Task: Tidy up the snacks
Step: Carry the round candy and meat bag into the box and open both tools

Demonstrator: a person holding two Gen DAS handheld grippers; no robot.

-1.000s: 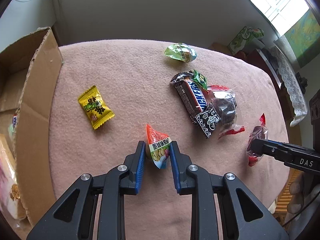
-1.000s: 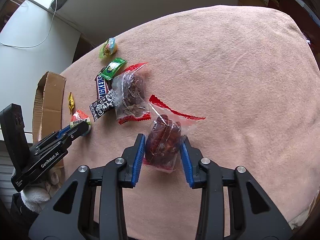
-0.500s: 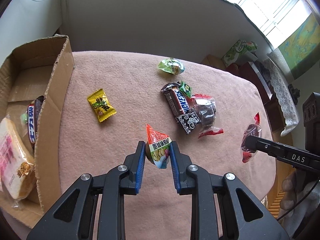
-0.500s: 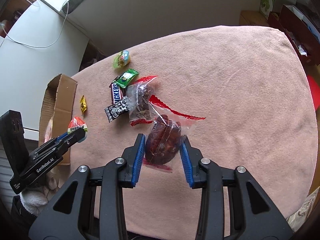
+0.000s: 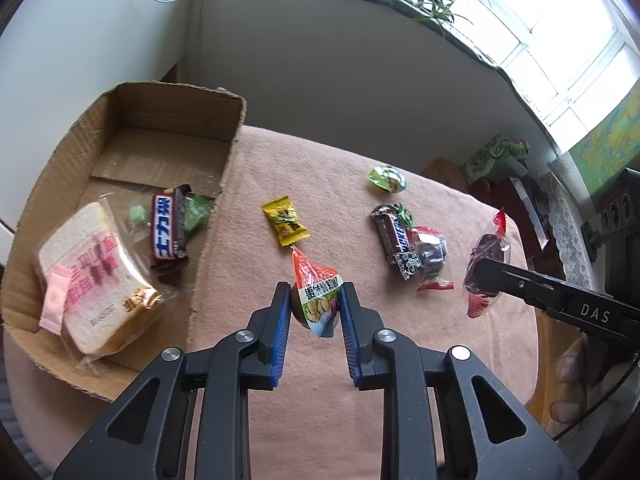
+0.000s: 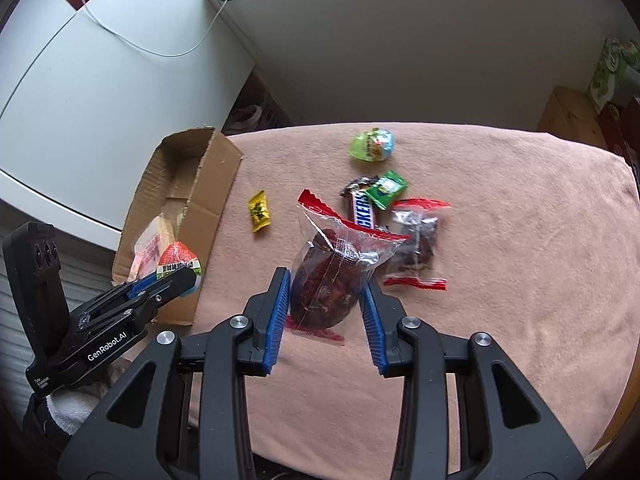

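My left gripper (image 5: 314,300) is shut on a small red, white and green snack packet (image 5: 316,296) and holds it above the pink cloth near the box's edge. It also shows in the right wrist view (image 6: 178,264). My right gripper (image 6: 324,292) is shut on a clear red-edged bag of dark dried fruit (image 6: 326,280), lifted over the cloth. The open cardboard box (image 5: 224,168) at the left holds wrapped bread (image 5: 92,276), a chocolate bar (image 5: 168,232) and a green sweet.
On the cloth (image 6: 520,260) lie a yellow sweet (image 5: 285,221), a green egg-shaped snack (image 5: 387,178), a Snickers bar (image 5: 394,236) with a green packet, and another clear bag of dark fruit (image 6: 416,248). A wall and window sill stand behind.
Both grippers have risen with their snacks and swung left. The box and its contents have come into full view in the left wrist view.
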